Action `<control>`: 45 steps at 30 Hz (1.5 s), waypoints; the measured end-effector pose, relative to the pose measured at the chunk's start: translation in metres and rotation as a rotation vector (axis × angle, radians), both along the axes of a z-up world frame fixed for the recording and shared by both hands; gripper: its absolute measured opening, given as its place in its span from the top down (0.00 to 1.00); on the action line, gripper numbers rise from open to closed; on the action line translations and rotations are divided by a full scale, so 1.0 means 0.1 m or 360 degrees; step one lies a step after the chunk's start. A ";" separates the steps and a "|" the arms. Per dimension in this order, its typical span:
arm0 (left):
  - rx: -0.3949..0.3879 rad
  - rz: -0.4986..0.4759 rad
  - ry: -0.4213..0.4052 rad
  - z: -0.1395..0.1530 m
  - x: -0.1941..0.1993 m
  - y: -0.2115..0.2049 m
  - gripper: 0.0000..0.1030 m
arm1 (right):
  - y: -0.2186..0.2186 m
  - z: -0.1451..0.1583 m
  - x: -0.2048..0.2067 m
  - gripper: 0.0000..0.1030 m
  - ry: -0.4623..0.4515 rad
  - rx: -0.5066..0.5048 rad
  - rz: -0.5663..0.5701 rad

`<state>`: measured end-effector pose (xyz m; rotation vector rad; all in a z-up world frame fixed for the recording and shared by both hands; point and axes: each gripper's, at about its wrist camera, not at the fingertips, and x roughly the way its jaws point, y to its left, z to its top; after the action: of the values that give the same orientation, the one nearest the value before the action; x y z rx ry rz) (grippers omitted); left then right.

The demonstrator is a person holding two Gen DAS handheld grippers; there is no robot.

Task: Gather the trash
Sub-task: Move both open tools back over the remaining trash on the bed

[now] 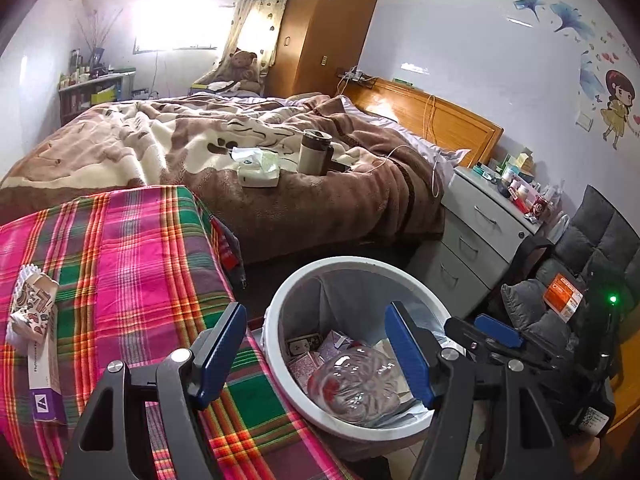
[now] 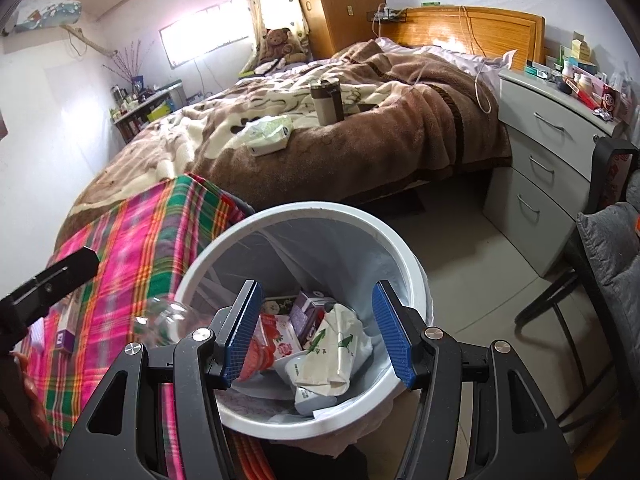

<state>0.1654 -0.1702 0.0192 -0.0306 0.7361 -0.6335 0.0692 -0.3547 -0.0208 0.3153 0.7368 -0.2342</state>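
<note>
Two hand-held grippers hang over a white trash bin (image 2: 404, 264) beside a bed (image 1: 280, 152) in a cluttered bedroom. The right gripper (image 2: 316, 332) stands with its blue pads spread and nothing between them, poised above crumpled paper wrapping (image 2: 340, 344) and a purple carton (image 2: 308, 316) lying in the lined bin. The left gripper (image 1: 316, 356), jaws likewise apart and gripping nothing, sits just beside the bin's rim; a clear plastic bottle (image 1: 356, 384) appears in the space between its pads, over the bin's contents, though whether it rests there cannot be told. On the plaid cloth (image 1: 132, 248) to the left, a long purple-ended box (image 1: 44, 384) and a patterned paper wrapper (image 1: 32, 308) remain uncollected, well apart from the bin.
</note>
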 end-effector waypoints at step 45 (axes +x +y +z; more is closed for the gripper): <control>-0.0022 0.0292 0.0005 -0.14 -0.10 1.16 0.31 | 0.73 0.04 0.31 0.42 -0.0029 -0.0264 0.0174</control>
<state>0.1557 -0.0545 0.0048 -0.1105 0.7226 -0.4634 0.1002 -0.2820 -0.0172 0.1191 0.7093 -0.1871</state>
